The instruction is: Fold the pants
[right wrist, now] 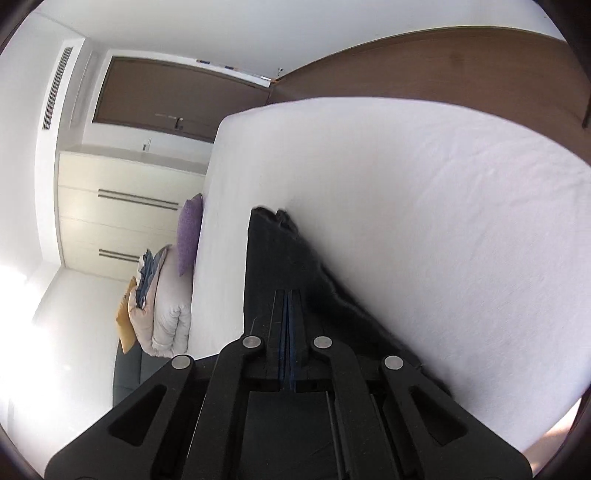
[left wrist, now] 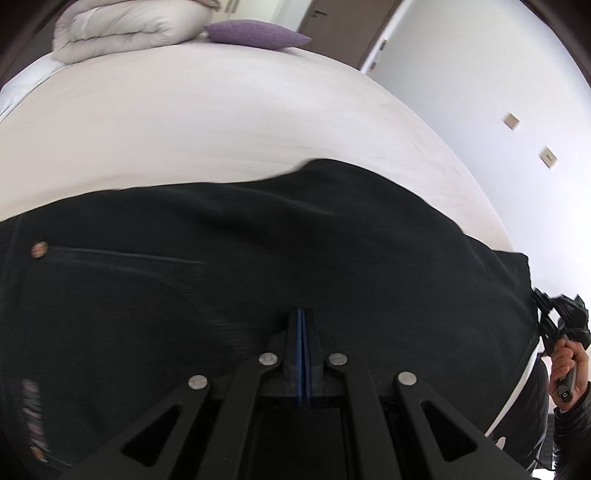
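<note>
Black pants (left wrist: 258, 258) lie spread across the near part of a white bed (left wrist: 221, 110), with a metal rivet (left wrist: 40, 249) and a pocket seam showing at the left. My left gripper (left wrist: 301, 312) is shut just above the cloth, its blue pads together and no fabric visible between them. At the pants' right edge a hand (left wrist: 565, 362) holds my right gripper (left wrist: 554, 317). In the right wrist view the picture is rolled on its side. There the pants (right wrist: 280, 258) run as a dark band ahead of the shut right gripper (right wrist: 288, 293).
A purple pillow (left wrist: 255, 33) and a folded pale duvet (left wrist: 122, 29) sit at the bed's far end. The pillow (right wrist: 189, 232) and the duvet (right wrist: 166, 310) also show in the right wrist view. White sheet (right wrist: 443, 221) stretches beyond the pants. A cream wardrobe (right wrist: 110, 221) and a brown door (right wrist: 166, 96) stand behind.
</note>
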`<state>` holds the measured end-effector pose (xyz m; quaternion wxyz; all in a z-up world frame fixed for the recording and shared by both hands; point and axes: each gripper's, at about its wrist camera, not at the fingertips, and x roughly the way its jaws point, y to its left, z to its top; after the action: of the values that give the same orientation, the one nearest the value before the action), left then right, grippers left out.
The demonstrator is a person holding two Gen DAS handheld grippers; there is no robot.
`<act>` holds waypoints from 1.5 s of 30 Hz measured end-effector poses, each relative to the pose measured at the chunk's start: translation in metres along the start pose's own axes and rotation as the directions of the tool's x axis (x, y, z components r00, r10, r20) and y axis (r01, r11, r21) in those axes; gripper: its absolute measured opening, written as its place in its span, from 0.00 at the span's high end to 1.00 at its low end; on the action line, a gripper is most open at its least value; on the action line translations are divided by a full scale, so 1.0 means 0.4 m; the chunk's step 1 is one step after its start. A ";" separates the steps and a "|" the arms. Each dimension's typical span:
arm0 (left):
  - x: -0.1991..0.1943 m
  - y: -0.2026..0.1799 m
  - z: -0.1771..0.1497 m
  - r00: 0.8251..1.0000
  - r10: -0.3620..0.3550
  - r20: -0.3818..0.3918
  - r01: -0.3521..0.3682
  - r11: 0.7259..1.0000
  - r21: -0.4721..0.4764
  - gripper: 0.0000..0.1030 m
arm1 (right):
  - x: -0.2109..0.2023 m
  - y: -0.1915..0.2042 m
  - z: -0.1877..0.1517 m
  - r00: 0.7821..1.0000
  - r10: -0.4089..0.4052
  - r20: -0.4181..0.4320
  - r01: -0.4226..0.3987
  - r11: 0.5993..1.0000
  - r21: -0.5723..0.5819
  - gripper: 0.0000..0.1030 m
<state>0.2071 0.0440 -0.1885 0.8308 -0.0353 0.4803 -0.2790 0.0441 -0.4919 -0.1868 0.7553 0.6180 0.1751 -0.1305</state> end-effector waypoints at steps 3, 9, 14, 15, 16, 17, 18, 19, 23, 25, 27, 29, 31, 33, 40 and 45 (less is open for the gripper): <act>-0.033 0.077 -0.001 1.000 0.011 0.015 -0.010 0.999 -0.039 0.96 | -0.064 -0.033 0.021 0.999 -0.011 0.048 0.012 1.000 -0.011 0.97; -0.078 0.078 0.002 0.977 0.212 0.039 -0.212 0.977 0.006 0.96 | -0.215 -0.013 0.090 0.999 -0.040 0.014 0.041 0.993 -0.111 0.93; -0.079 -0.017 -0.006 0.957 0.281 0.075 -0.288 0.951 0.108 0.78 | -0.312 0.032 0.028 1.000 -0.015 0.001 0.014 0.981 -0.195 0.17; -0.078 -0.040 -0.006 0.956 0.283 0.084 -0.291 0.949 0.123 0.75 | -0.314 0.041 0.014 1.000 -0.001 -0.002 0.000 0.978 -0.209 0.17; -0.084 -0.047 -0.005 0.954 0.285 0.092 -0.296 0.946 0.135 0.74 | -0.318 0.047 0.003 1.000 0.002 -0.020 -0.006 0.975 -0.222 0.17; -0.083 -0.067 -0.004 0.953 0.287 0.099 -0.299 0.943 0.146 0.74 | -0.348 0.045 -0.008 0.999 0.003 -0.033 -0.010 0.974 -0.226 0.17; -0.085 -0.084 -0.004 0.952 0.285 0.108 -0.300 0.941 0.158 0.72 | -0.349 0.041 -0.016 0.999 0.012 -0.048 -0.022 0.977 -0.212 0.17; -0.090 -0.092 -0.004 0.951 0.287 0.116 -0.303 0.938 0.166 0.69 | -0.367 0.026 -0.025 0.998 0.025 -0.059 -0.036 0.981 -0.191 0.17; -0.071 -0.163 -0.008 0.946 0.298 0.126 -0.319 0.926 0.201 0.61 | -0.368 -0.019 -0.070 0.990 0.071 -0.124 -0.083 0.992 -0.096 0.17; -0.065 -0.192 -0.006 0.947 0.297 0.124 -0.318 0.921 0.223 0.60 | -0.356 -0.046 -0.103 0.984 0.056 -0.166 -0.070 0.995 -0.076 0.17; -0.057 -0.213 -0.008 0.951 0.286 0.117 -0.307 0.921 0.239 0.59 | -0.332 -0.077 -0.130 0.980 0.026 -0.198 -0.038 0.998 -0.059 0.17; -0.051 -0.236 -0.012 0.954 0.277 0.112 -0.297 0.921 0.253 0.57 | -0.310 -0.110 -0.142 0.979 0.035 -0.201 -0.039 0.999 -0.017 0.19; -0.046 -0.261 -0.012 0.955 0.275 0.108 -0.295 0.918 0.265 0.55 | -0.306 -0.125 -0.139 0.980 0.047 -0.193 -0.049 0.999 -0.003 0.19; -0.037 -0.284 -0.016 0.958 0.268 0.102 -0.287 0.918 0.275 0.55 | -0.319 -0.132 -0.137 0.984 0.046 -0.171 -0.048 0.999 -0.006 0.19; -0.011 -0.359 -0.048 0.970 0.229 0.076 -0.241 0.922 0.303 0.50 | -0.334 -0.163 -0.134 0.988 0.080 -0.130 -0.072 0.996 0.061 0.21; 0.014 -0.380 -0.065 0.975 0.215 0.049 -0.220 0.924 0.313 0.50 | -0.353 -0.197 -0.125 0.989 0.113 -0.091 -0.102 0.988 0.120 0.21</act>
<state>0.1230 -0.0813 -0.1572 0.8548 0.1501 0.4243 -0.2584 -0.1216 -0.4617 -0.2053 0.7148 0.6747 0.1704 -0.0692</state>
